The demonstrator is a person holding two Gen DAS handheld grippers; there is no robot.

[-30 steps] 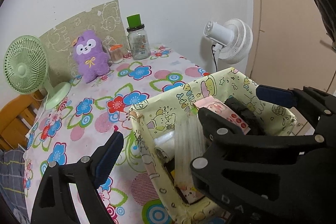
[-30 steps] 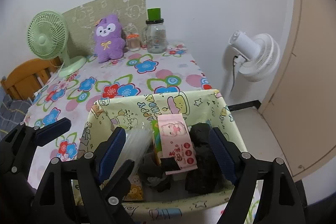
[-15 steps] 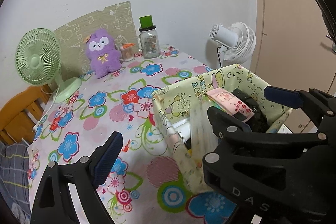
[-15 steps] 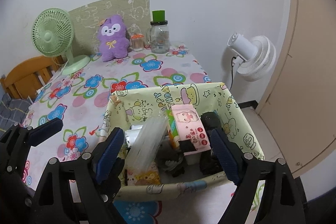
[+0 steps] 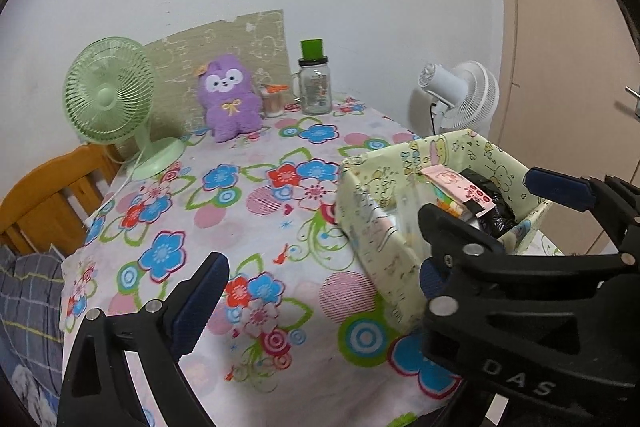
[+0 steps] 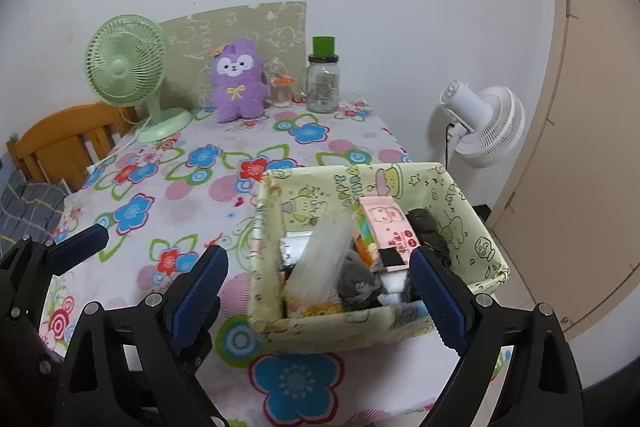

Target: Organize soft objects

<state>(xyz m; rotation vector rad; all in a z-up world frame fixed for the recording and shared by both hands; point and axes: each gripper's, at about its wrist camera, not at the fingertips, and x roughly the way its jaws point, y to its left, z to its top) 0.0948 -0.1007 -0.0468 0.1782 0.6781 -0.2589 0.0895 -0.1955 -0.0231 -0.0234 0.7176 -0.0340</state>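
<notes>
Left wrist view: left gripper is seen with jaws wide apart, just opened further, nothing held between them. Its near finger hangs over the floral cloth of the worktop; the far finger sits behind the fabric bin's far rim. The right gripper's black frame, marked DAS, blocks the lower right corner. The yellow cartoon-print fabric bin stands at the worktop's right edge, and a pink pack and a black bundle are visible inside. The purple plush sits upright at the back of the worktop, well apart from the bin, against a beige board. A small orange-lidded jar and a green-capped glass jar stand to its right, a green desk fan to its left. A white fan stands off the worktop by the wall. Right wrist view: right gripper is shown with jaws spread, also just opened further, pads clear of the bin, nothing gripped. The bin is seen between and beyond the fingers, holding a clear plastic roll, the pink pack, something grey, possibly yarn, and the black bundle. The left gripper's fingertip pokes in at the left edge. A wooden chair back is seen beside the worktop.
</notes>
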